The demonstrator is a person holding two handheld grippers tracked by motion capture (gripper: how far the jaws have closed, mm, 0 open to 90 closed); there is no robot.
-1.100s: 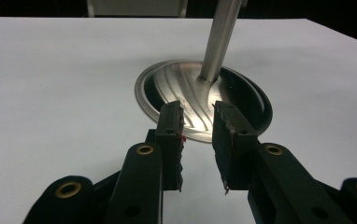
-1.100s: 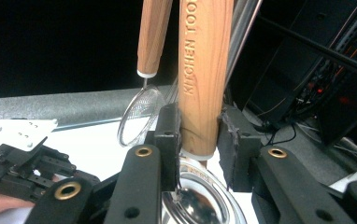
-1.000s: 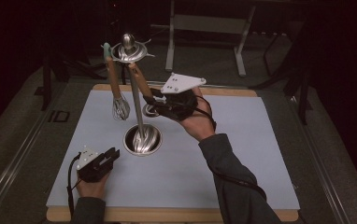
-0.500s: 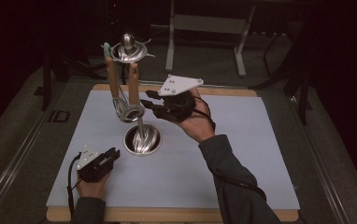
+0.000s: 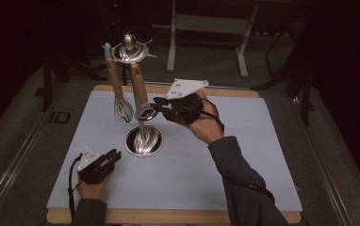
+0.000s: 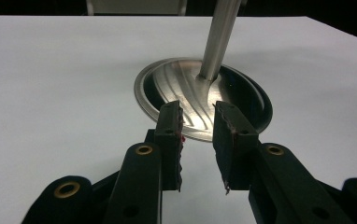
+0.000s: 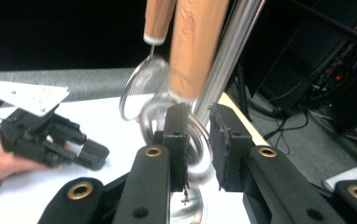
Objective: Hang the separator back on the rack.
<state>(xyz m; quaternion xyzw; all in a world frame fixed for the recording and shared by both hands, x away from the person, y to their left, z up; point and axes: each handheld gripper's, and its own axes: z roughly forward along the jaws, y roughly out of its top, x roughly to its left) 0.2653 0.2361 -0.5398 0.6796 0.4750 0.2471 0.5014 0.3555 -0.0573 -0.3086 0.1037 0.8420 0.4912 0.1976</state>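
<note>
Since a second ago, the wooden-handled utensil [image 5: 139,89] hanging from the stand's top ring [image 5: 130,52] has been drawn a little toward the right gripper [image 5: 157,106], while the left gripper [image 5: 114,157] has stayed parked on the mat [image 5: 244,155]. The right gripper's jaws reach in from the right of the stand's pole [image 5: 142,129] and stand narrowly apart around the utensil's coiled metal head [image 7: 193,156]; whether the pads truly pinch the wire cannot be told. That head sits directly between the tongs and slightly ahead of them, with the wooden handle [image 7: 194,46] rising nearly straight up from the jaws to the ring, leaning slightly away. The hanging whisk [image 5: 123,110] lies just beyond it, on the far side from the right gripper. The left gripper rests with its jaws part open and empty, pointing at the stand's dished base [image 6: 204,100] just ahead. The right hand is clearly nearer, so unhooking likely means lifting along that upright axis.
</note>
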